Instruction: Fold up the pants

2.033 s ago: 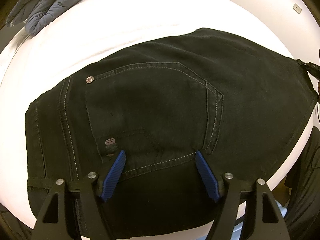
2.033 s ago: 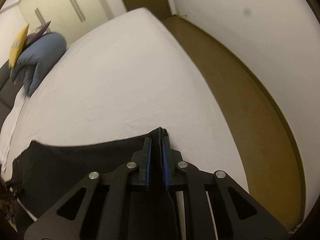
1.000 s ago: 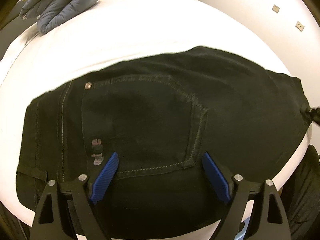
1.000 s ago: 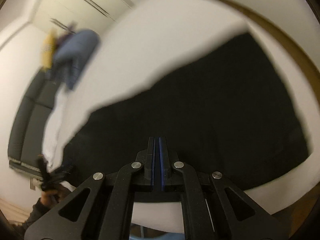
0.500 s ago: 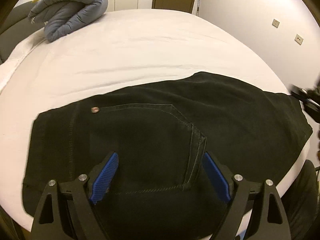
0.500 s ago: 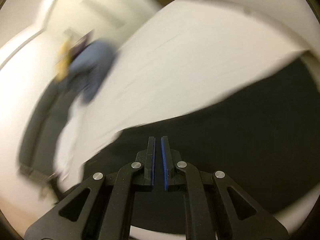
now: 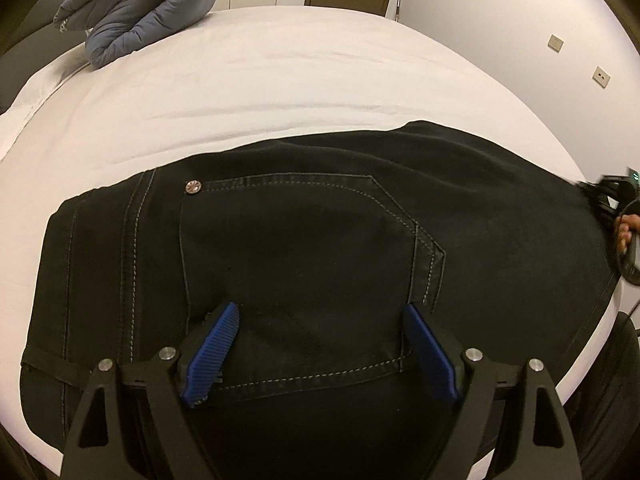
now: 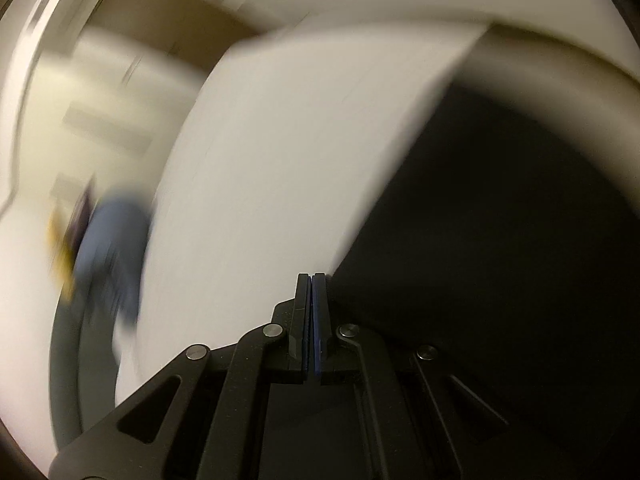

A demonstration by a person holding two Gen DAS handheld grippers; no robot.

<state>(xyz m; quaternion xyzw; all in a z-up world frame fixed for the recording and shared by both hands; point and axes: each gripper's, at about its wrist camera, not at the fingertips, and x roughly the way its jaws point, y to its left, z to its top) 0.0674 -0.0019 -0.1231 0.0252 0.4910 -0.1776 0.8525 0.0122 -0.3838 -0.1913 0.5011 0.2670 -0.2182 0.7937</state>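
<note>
Left wrist view: black pants (image 7: 320,240) lay folded flat on the white bed (image 7: 280,80), back pocket up; left gripper (image 7: 324,344) hung over the pocket, jaws wide apart, nothing held; right gripper (image 8: 312,280) pressed together on nothing, view blurred; grey duvet (image 7: 140,20) far off.

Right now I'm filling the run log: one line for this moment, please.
stage: fold pants | black pants: flat on white bed | left claw: open above back pocket | right claw: shut, empty
</note>
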